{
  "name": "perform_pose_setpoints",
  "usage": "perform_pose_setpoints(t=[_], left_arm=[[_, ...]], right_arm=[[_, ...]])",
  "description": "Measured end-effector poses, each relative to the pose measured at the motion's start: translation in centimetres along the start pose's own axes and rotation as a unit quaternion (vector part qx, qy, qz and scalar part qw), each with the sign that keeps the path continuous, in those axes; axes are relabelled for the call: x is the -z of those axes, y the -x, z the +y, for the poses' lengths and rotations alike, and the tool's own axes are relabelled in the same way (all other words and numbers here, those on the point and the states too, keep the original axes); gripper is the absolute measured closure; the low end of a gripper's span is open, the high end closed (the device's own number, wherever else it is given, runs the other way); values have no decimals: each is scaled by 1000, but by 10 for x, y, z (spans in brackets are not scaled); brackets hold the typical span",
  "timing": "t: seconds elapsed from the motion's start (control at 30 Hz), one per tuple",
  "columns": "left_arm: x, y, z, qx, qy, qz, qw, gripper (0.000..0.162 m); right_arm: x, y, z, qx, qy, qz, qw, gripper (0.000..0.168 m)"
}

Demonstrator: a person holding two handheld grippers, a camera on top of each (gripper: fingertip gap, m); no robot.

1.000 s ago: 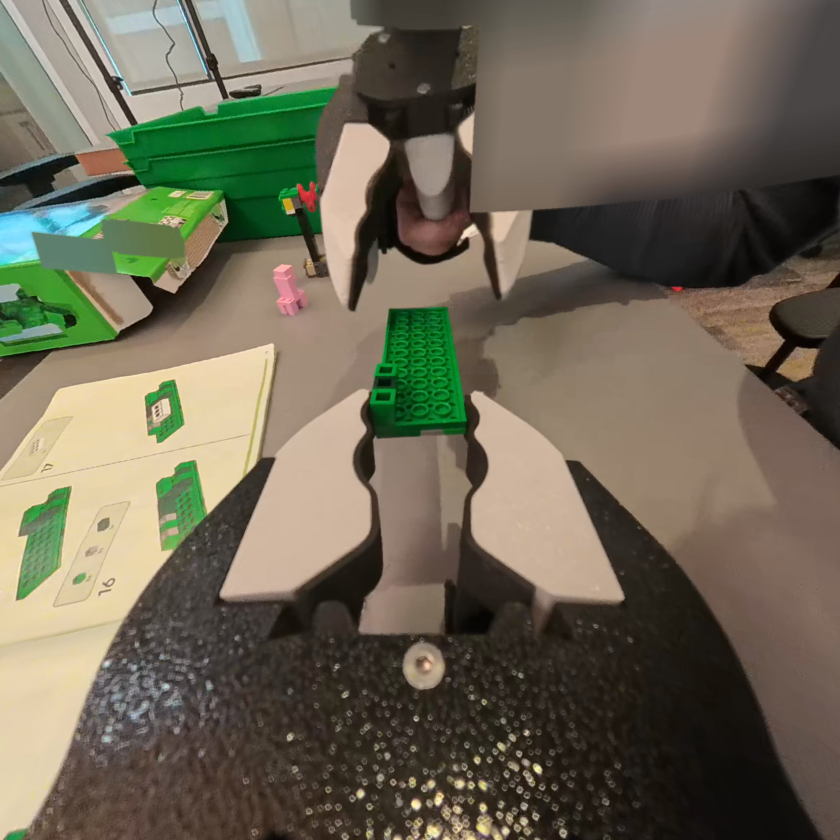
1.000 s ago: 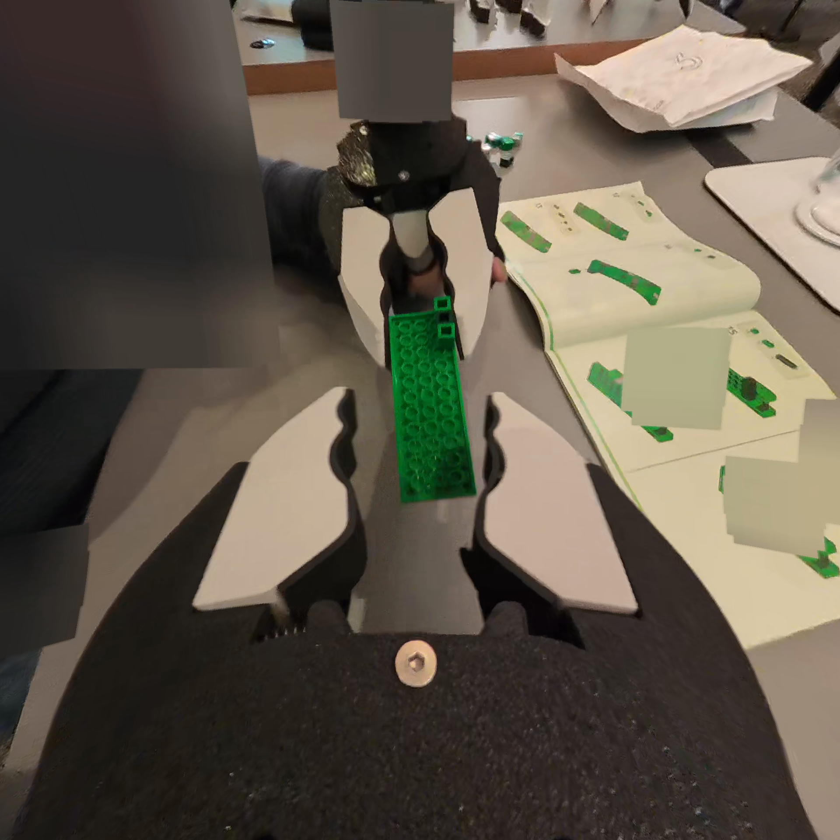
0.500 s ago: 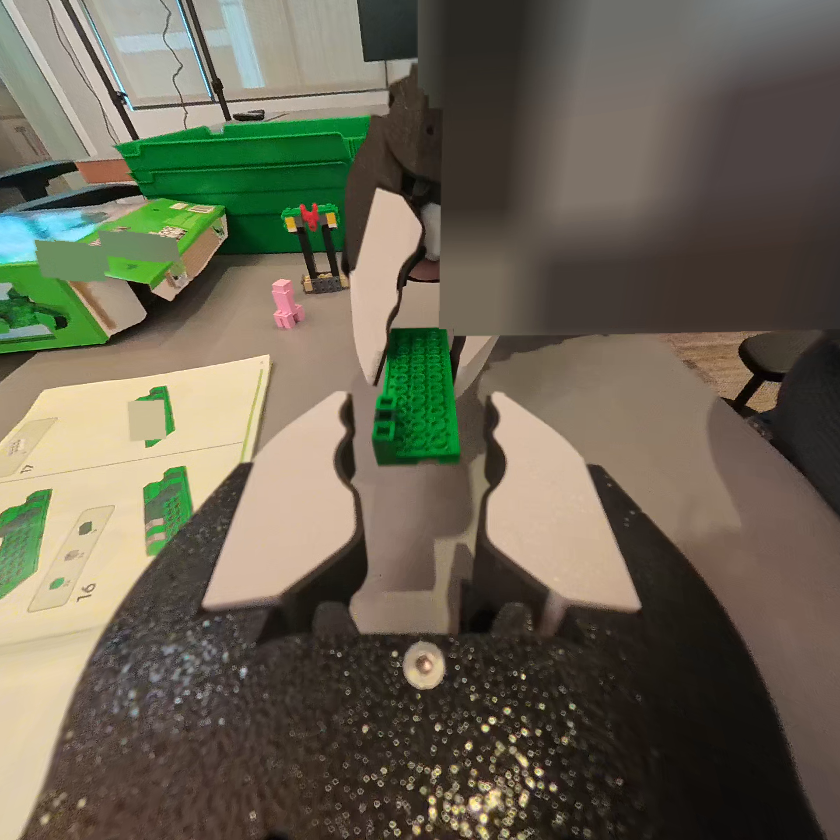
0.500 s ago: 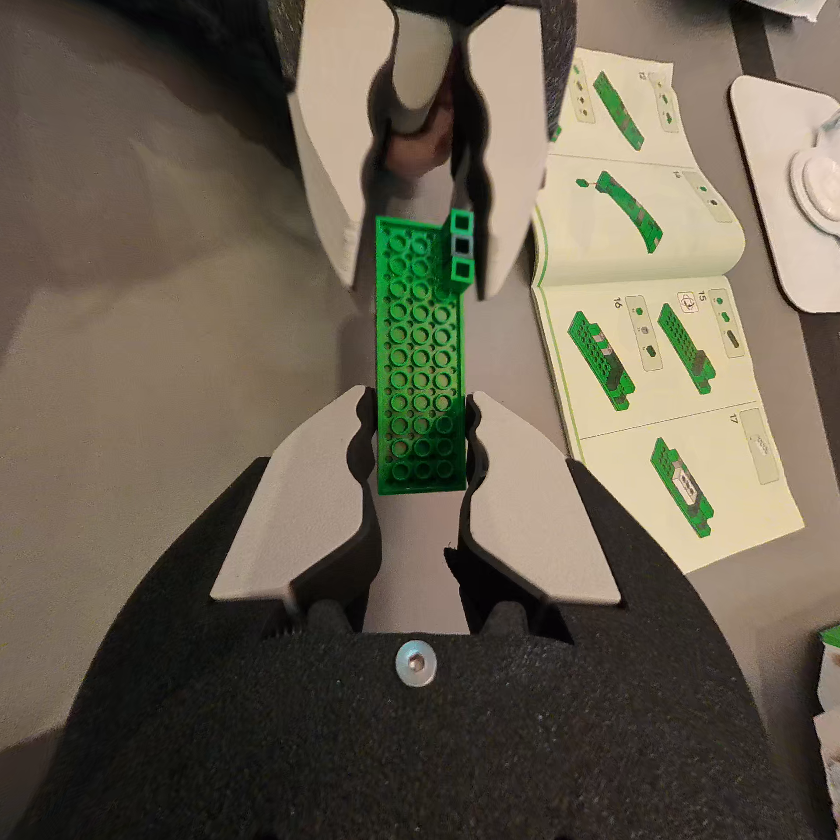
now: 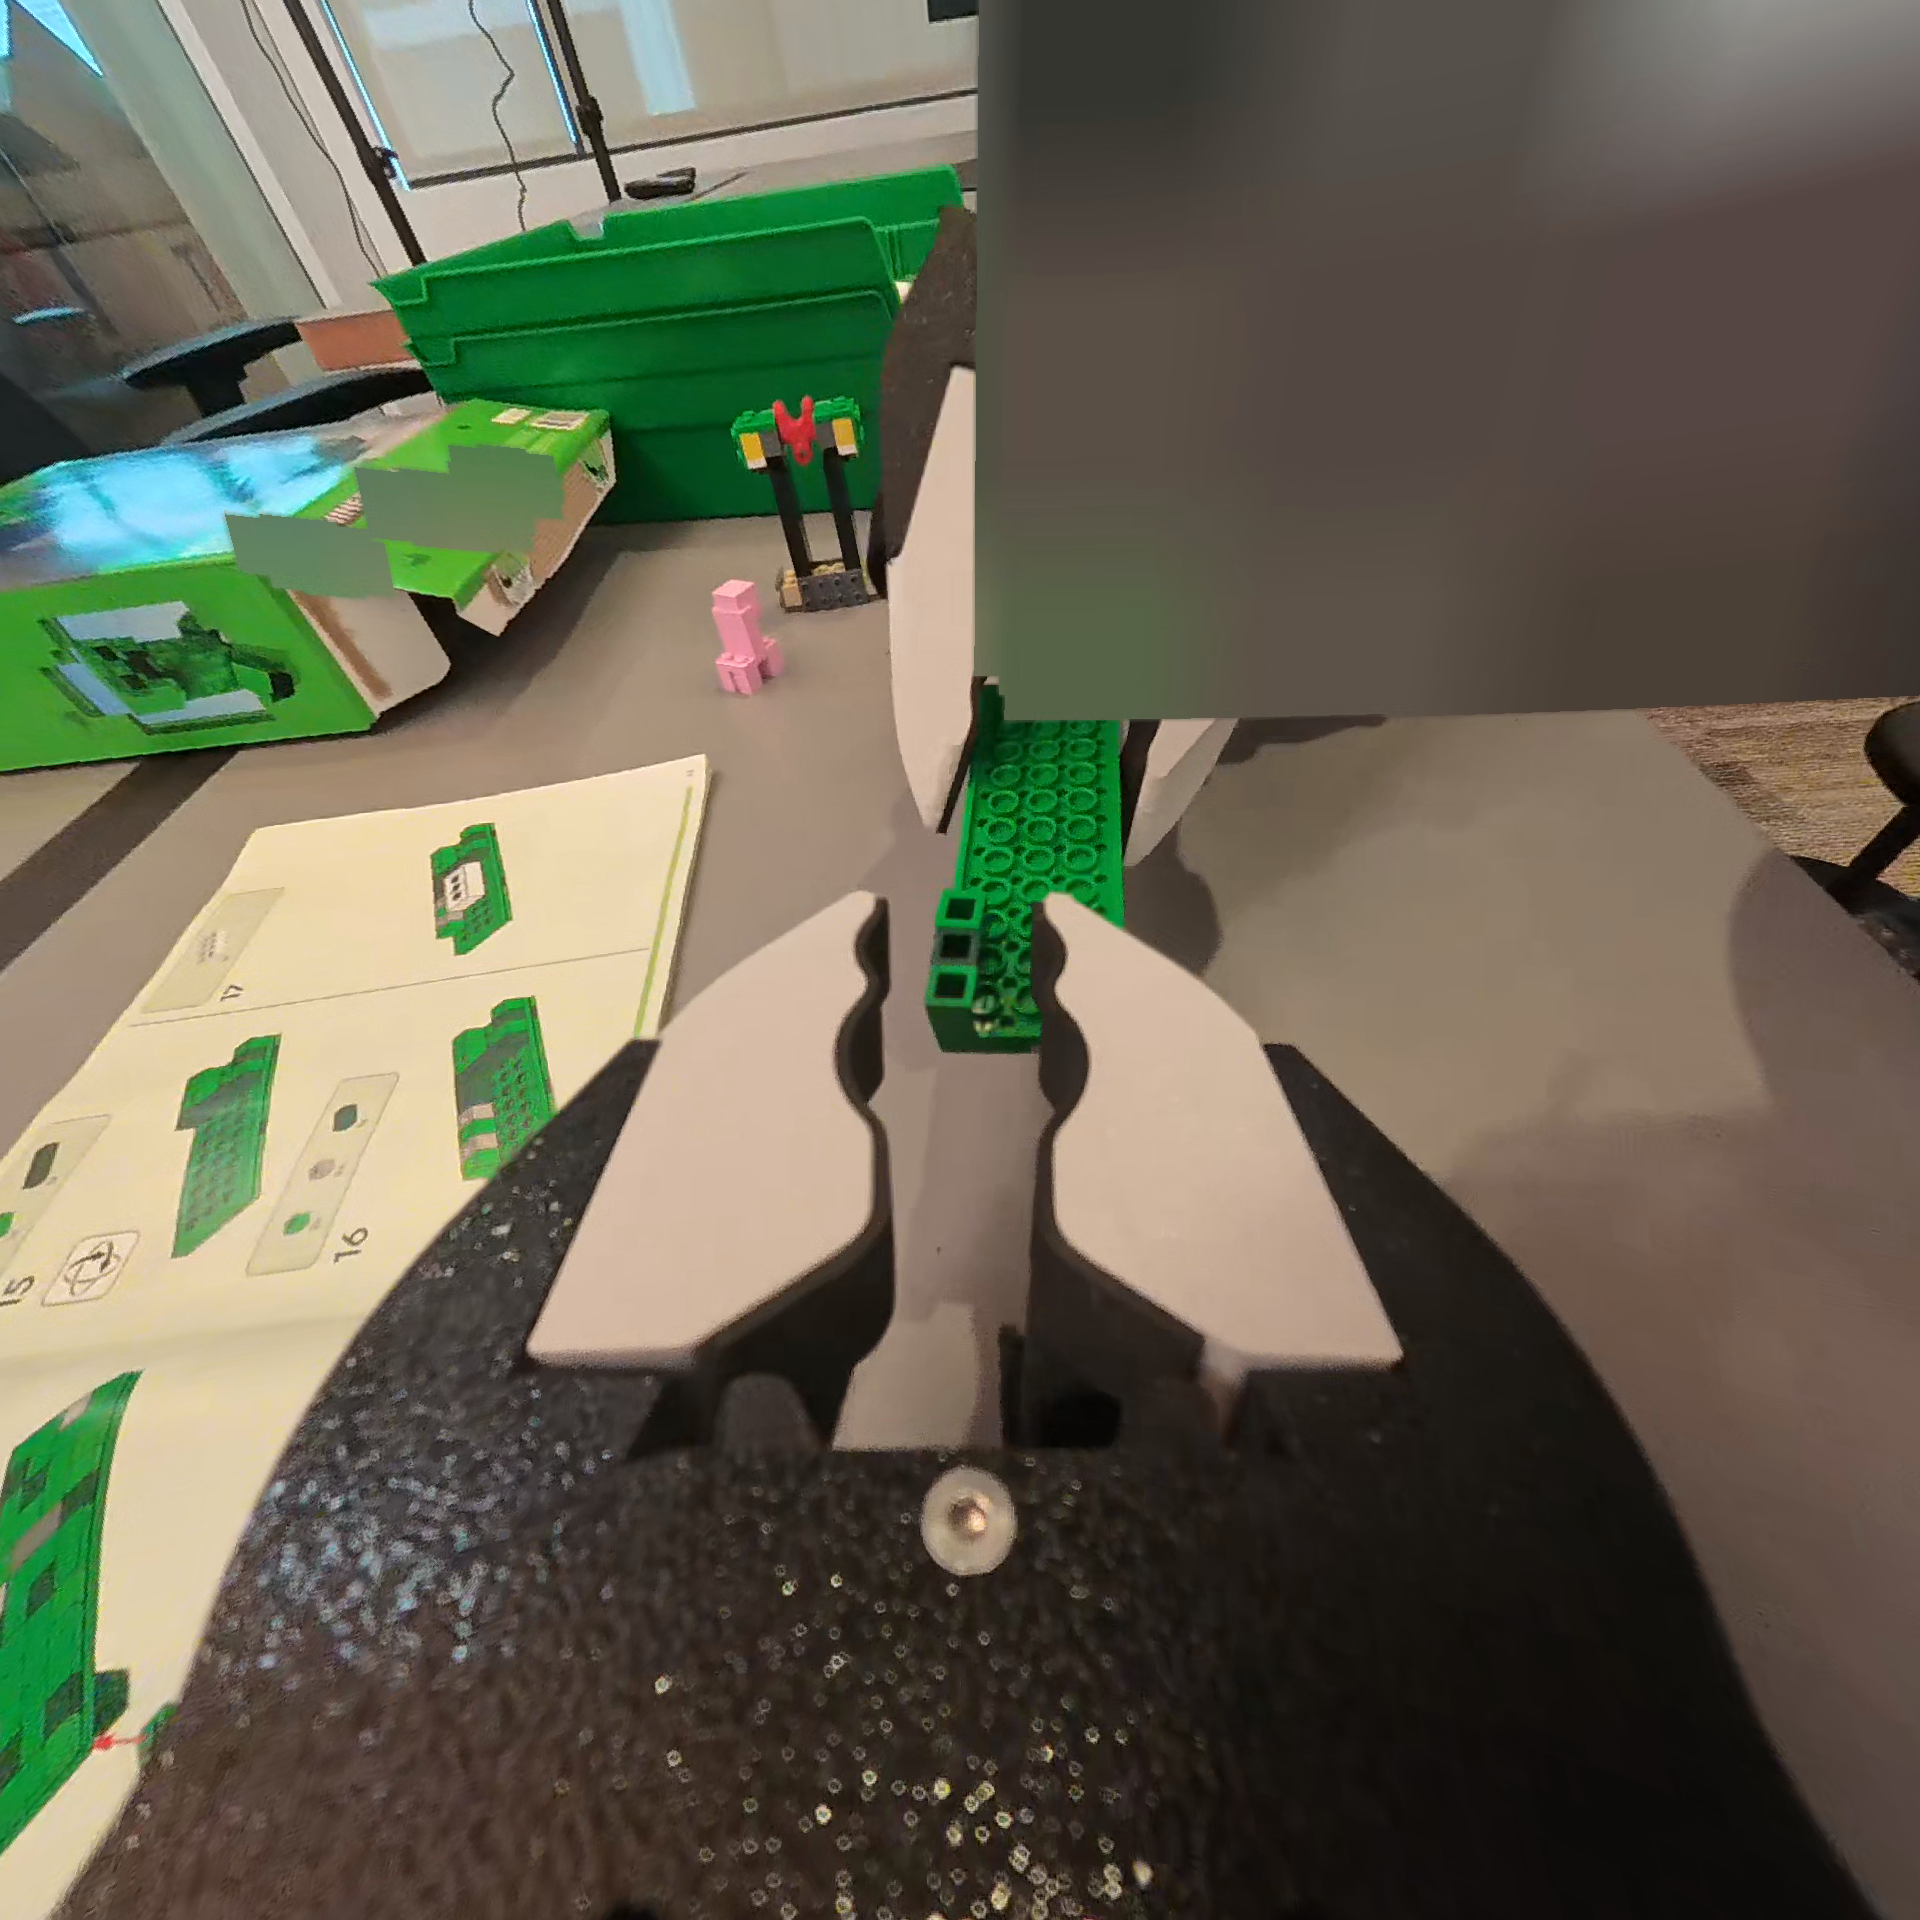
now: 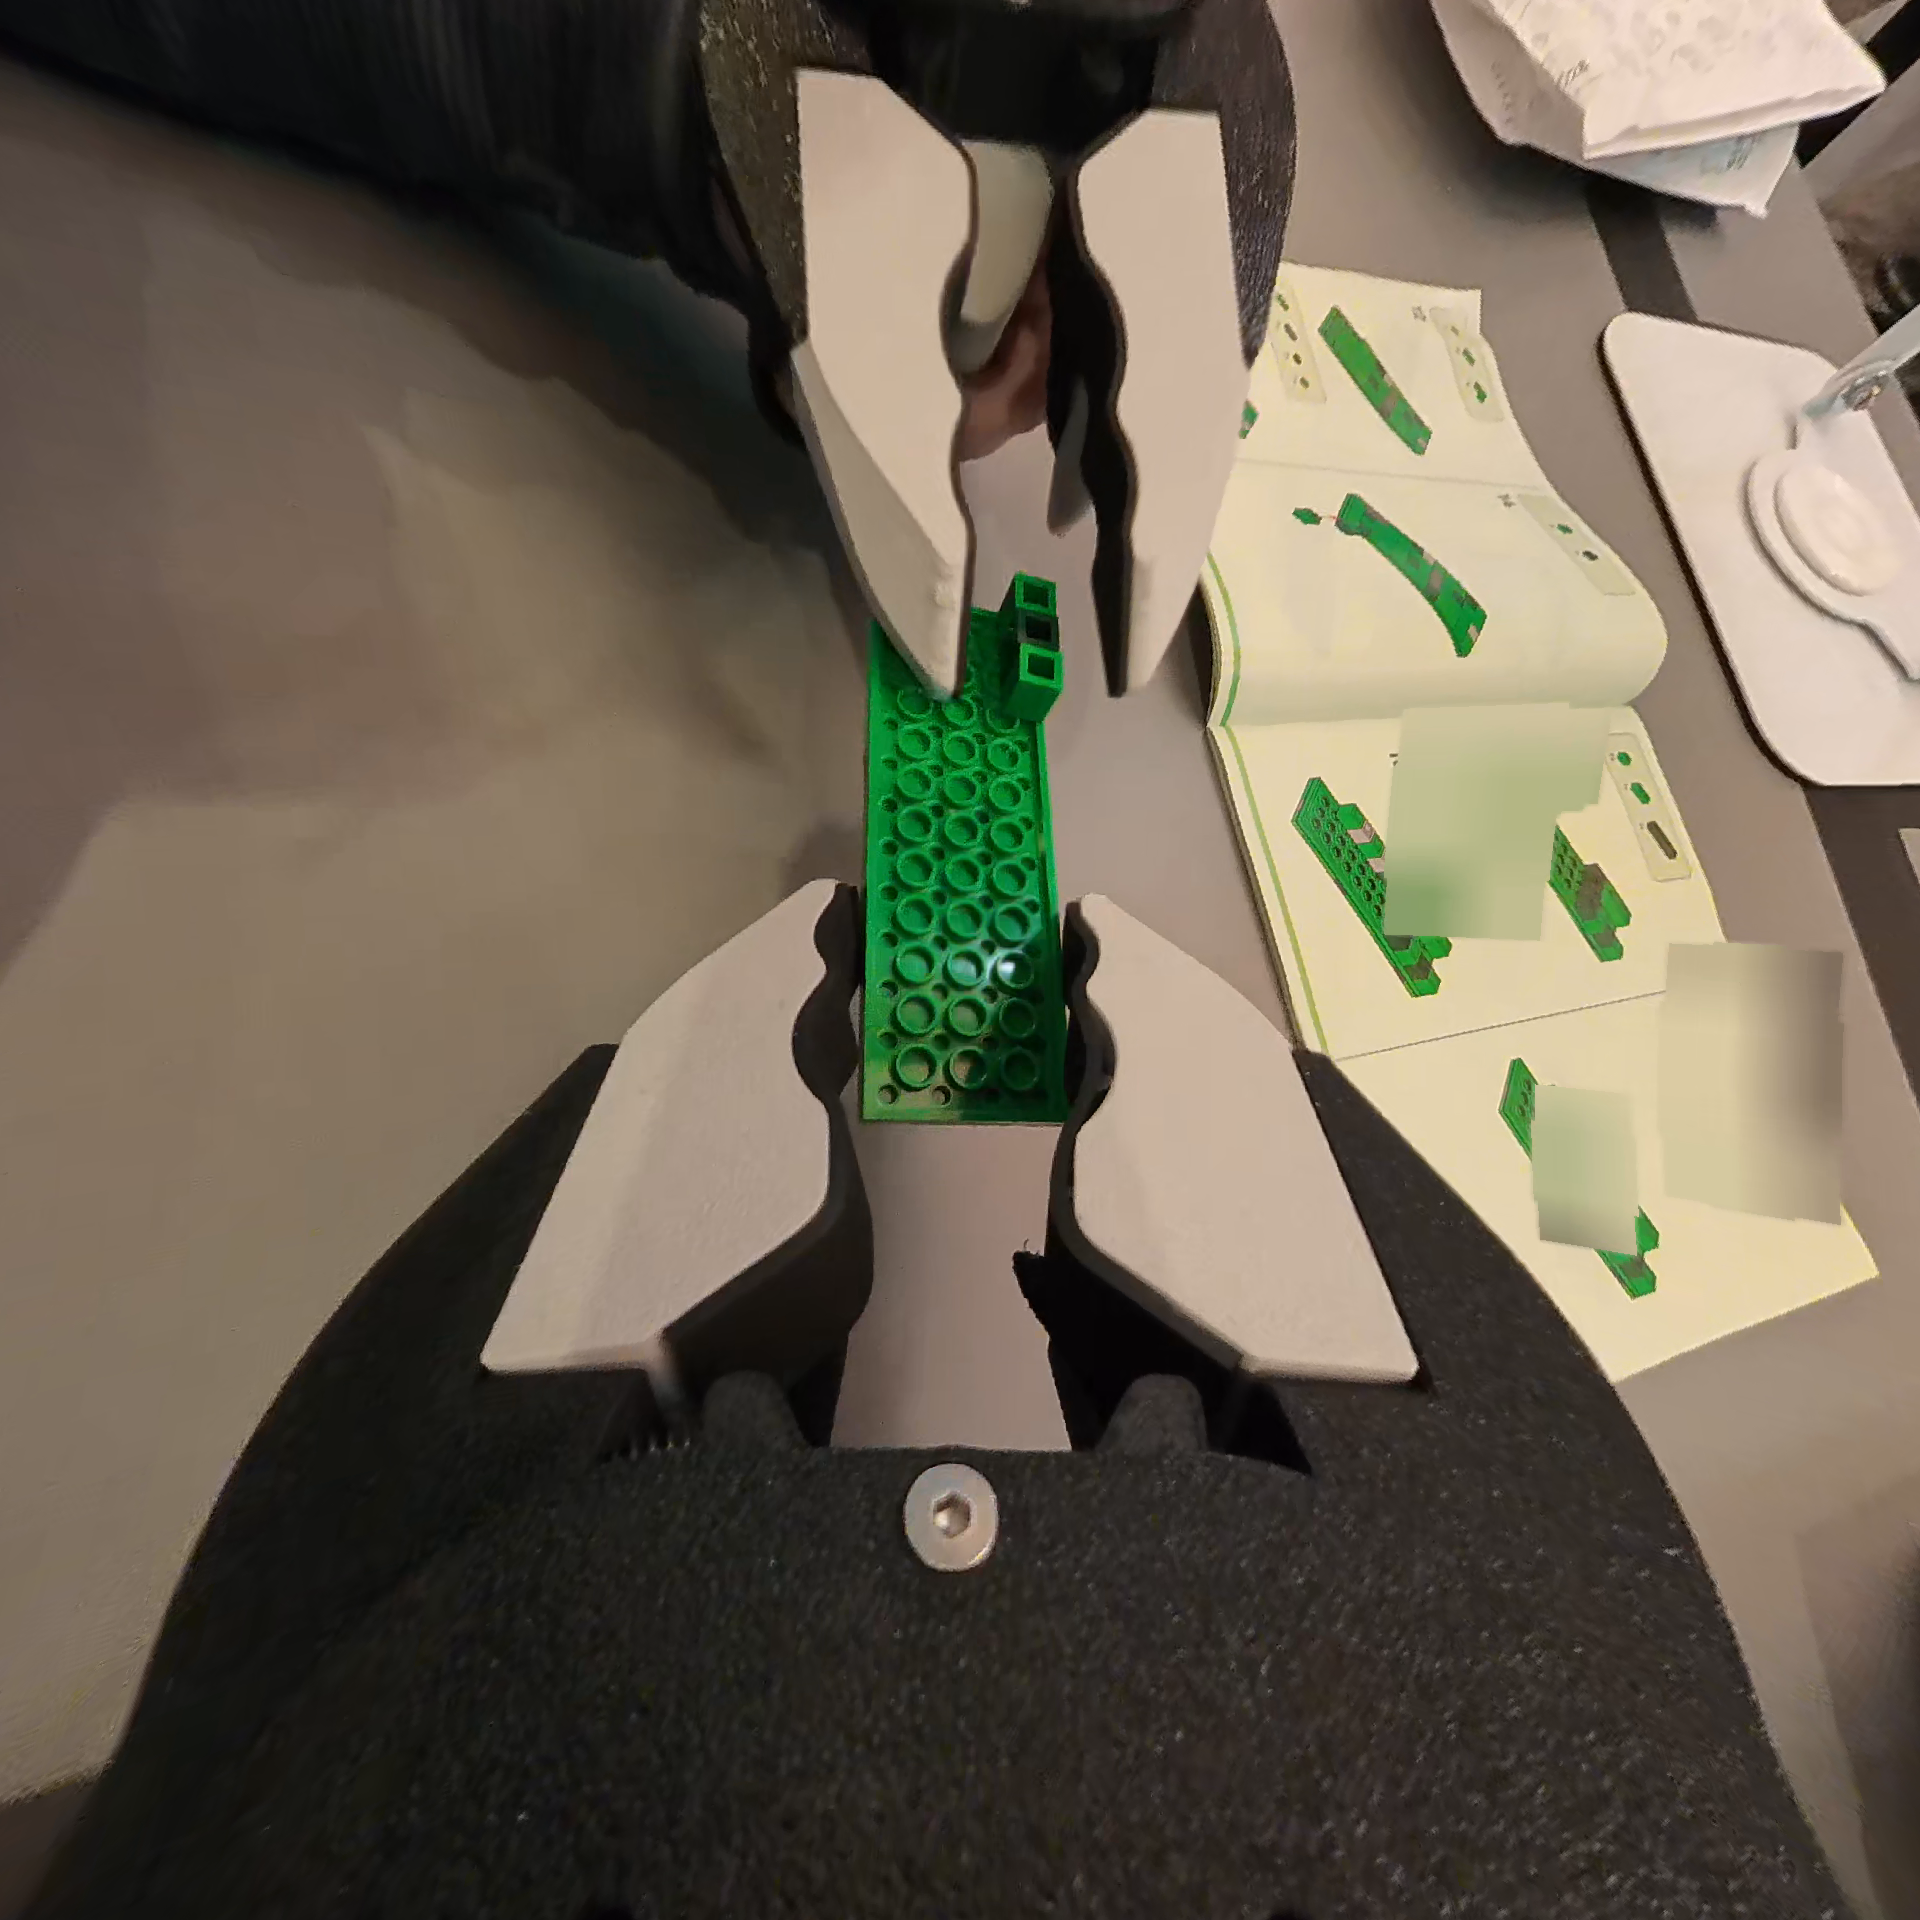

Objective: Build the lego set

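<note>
Lego plate [image 6: 961, 914], long and green, lies underside-up on the grey table [image 6: 416, 727], its near end clamped between the right gripper [image 6: 961, 914] fingers, likely to steady it. At its twelve o'clock end the left gripper [image 5: 961, 914], jaws part-open and holding nothing, straddles three small square bricks [image 5: 956, 961] clipped to the edge. An instruction booklet [image 6: 1455, 623] lies open at two o'clock.
</note>
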State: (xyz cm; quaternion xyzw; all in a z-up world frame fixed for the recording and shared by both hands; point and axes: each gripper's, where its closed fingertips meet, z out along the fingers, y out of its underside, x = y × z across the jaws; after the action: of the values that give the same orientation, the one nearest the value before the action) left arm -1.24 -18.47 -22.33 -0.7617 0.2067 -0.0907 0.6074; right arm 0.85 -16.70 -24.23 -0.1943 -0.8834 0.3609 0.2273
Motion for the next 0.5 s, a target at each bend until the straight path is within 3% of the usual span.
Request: perform_pose_setpoints(t=[0.3,0.5], left_arm=[[0,-6,-2,9,-8,26,1000,154],[2,-5,-7,-4,-15,16,1000,154]], right_arm=[[-1,3,-8,33,-27,8,999,132],[1,1,-13,42,-43,19,998,132]])
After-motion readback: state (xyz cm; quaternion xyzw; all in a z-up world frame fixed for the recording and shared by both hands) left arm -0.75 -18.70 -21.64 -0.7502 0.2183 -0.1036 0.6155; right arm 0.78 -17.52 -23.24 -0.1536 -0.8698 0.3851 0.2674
